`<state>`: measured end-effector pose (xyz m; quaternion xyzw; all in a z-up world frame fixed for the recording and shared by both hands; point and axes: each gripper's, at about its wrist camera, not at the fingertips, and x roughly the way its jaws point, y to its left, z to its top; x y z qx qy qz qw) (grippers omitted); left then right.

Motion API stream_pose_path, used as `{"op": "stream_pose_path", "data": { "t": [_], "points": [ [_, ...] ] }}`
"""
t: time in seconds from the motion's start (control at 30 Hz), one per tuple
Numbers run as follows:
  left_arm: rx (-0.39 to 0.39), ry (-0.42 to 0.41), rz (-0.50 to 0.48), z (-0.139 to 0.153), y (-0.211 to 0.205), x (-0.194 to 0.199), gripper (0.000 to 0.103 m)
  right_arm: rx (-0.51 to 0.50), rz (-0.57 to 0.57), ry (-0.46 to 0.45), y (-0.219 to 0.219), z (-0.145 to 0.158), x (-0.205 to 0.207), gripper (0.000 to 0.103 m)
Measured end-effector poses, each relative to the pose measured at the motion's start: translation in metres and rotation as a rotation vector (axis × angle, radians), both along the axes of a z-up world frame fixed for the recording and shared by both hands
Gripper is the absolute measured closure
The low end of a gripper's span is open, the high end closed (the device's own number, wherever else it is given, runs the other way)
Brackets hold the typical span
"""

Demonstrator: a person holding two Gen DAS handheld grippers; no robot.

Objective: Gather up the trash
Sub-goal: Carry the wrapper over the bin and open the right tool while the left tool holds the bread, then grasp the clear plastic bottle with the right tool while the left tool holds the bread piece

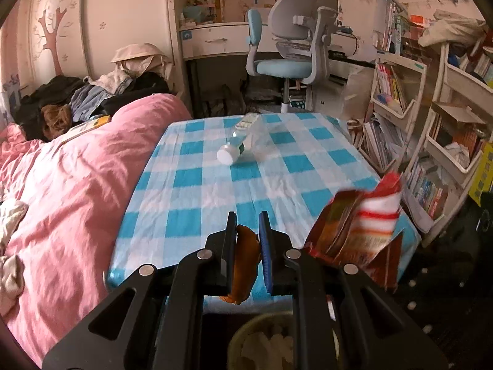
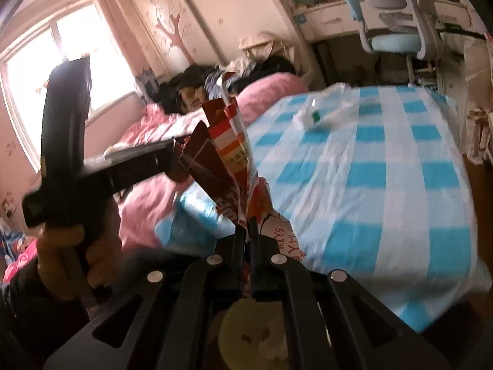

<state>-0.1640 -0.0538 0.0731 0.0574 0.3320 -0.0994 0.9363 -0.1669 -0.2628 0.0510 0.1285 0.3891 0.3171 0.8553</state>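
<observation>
- Since both grippers are loaded, what counts is the bin [image 1: 262, 342]: it sits straight below, at the table's near edge, under both sets of fingers.
- My left gripper [image 1: 248, 225] pinches a brown peel [image 1: 245, 265], which hangs down just above the bin.
- My right gripper [image 2: 248, 231] is pressed together on a red snack wrapper [image 2: 229, 154], which stands up long-ways from the fingers.
- I judge the left load nearer to dropping in.
- One clear bottle [image 1: 243, 138] lies well ahead on the checked table [image 1: 191, 185], cap toward me.
</observation>
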Motion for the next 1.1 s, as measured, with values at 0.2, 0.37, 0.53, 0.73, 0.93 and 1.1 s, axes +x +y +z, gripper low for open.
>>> {"op": "stream_pose_path", "data": {
  "t": [0.2, 0.37, 0.53, 0.73, 0.93, 1.1],
  "points": [
    [0.015, 0.031, -0.005, -0.013, 0.0, -0.031, 0.089, -0.03, 0.019, 0.074, 0.007, -0.018, -0.026, 0.099],
    [0.022, 0.064, -0.003, -0.025, -0.002, -0.047, 0.089, -0.07, 0.028, 0.13, 0.014, -0.033, -0.039, 0.098],
    [0.024, 0.116, 0.002, -0.044, 0.0, -0.062, 0.089, -0.134, 0.023, 0.193, 0.017, -0.049, -0.045, 0.096],
    [0.018, 0.218, 0.006, -0.073, 0.005, -0.07, 0.089, -0.163, -0.022, 0.211, 0.012, -0.054, -0.048, 0.071],
    [0.02, 0.262, 0.016, -0.089, 0.011, -0.074, 0.072, -0.18, -0.045, 0.18, 0.01, -0.051, -0.051, 0.055],
    [0.009, 0.157, 0.11, -0.073, 0.03, -0.06, 0.051, -0.22, -0.05, 0.112, 0.014, -0.041, -0.043, 0.051]
  ]
}}
